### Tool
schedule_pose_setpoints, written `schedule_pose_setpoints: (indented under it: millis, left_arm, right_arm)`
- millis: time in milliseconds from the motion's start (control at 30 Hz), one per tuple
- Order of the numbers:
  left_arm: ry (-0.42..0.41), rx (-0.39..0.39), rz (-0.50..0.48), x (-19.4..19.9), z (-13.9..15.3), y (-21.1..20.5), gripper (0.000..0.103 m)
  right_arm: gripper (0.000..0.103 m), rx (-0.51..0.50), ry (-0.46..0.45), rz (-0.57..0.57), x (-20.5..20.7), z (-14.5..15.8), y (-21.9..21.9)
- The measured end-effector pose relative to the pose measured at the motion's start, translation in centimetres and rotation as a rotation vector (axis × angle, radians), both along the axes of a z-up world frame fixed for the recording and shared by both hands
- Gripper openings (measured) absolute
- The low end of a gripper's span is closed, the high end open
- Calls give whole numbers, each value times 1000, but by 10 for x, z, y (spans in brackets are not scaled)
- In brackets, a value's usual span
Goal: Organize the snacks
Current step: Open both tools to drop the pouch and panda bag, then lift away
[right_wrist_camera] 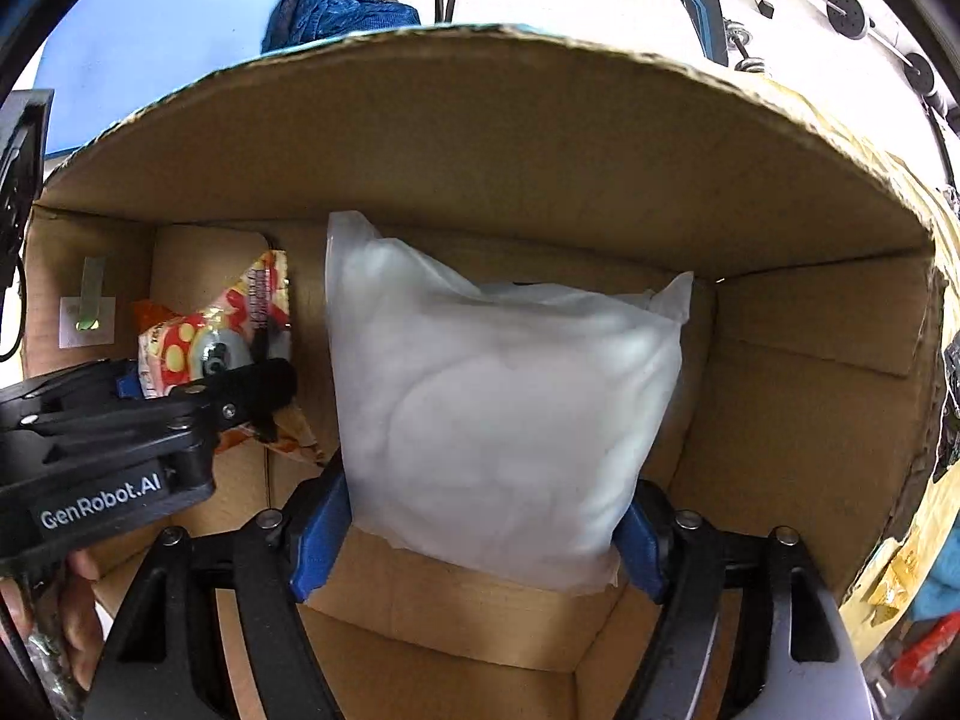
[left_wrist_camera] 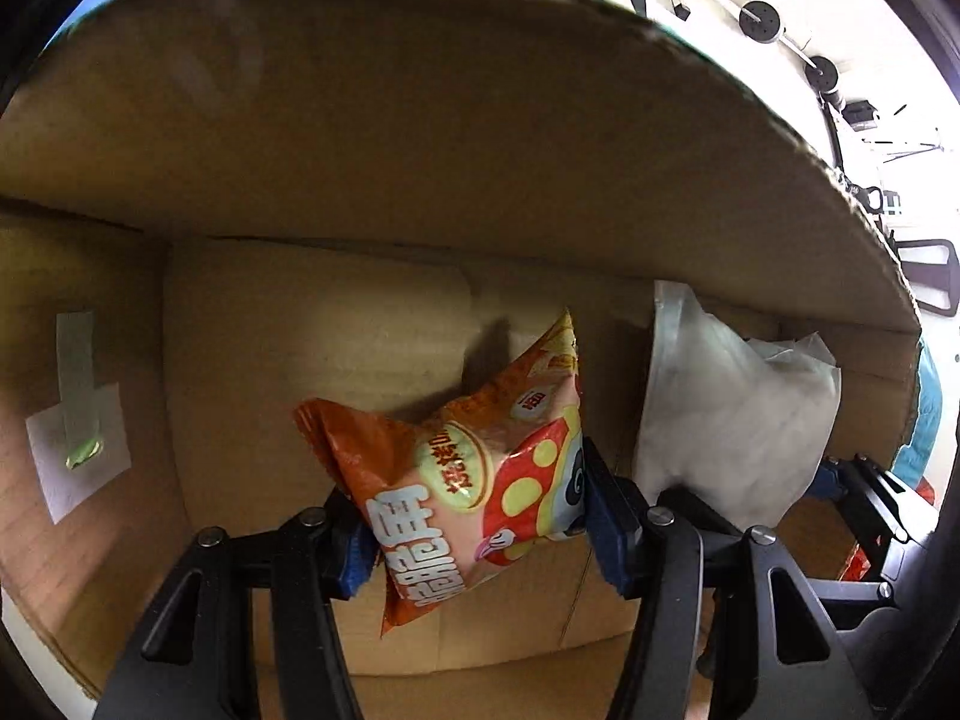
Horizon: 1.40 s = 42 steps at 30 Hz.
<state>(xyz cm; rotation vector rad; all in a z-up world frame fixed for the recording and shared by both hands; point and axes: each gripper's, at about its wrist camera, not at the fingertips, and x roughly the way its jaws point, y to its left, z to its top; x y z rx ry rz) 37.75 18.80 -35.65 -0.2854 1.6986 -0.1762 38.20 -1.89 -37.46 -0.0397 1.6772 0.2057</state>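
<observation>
Snack packets are held inside an open cardboard box, one in each gripper. The orange crisp packet is pinched across its lower half by the left gripper; the white frosted pouch is clamped near its bottom corners by the right gripper, just beside the first. Both are judged light, air-puffed, slick and easily crushed, so a gentle grip across the belly, or at the sealed seams, would be favoured.
</observation>
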Motion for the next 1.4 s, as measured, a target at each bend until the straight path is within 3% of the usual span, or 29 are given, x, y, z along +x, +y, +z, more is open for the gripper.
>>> schedule_pose_setpoints:
  millis: [133,400,633,700,767,833,1133,1400]
  left_arm:
    - [16,-26,24,-1,4,1,63]
    - [18,8,38,-13,21,3,66]
    - [-75,68,43,-29,64,12,87]
    - [-101,68,53,-40,74,17,90]
    - [-126,78,58,-52,85,21,99]
    - [-156,88,61,-66,98,24,101]
    - [-279,124,65,-88,142,41,103]
    - [-394,176,5,-114,179,27,103]
  right_arm:
    - [81,1,11,-2,-1,1,0]
    - [87,2,34,-1,2,2,6]
    - [93,14,31,-13,-7,11,-1]
    - [102,24,25,-19,-13,19,-3]
    - [103,22,8,-31,-21,30,-4]
    - [103,23,-13,-43,-27,42,-8]
    - [103,32,-99,-80,-68,90,-14]
    - [103,30,-199,-78,-91,134,-12]
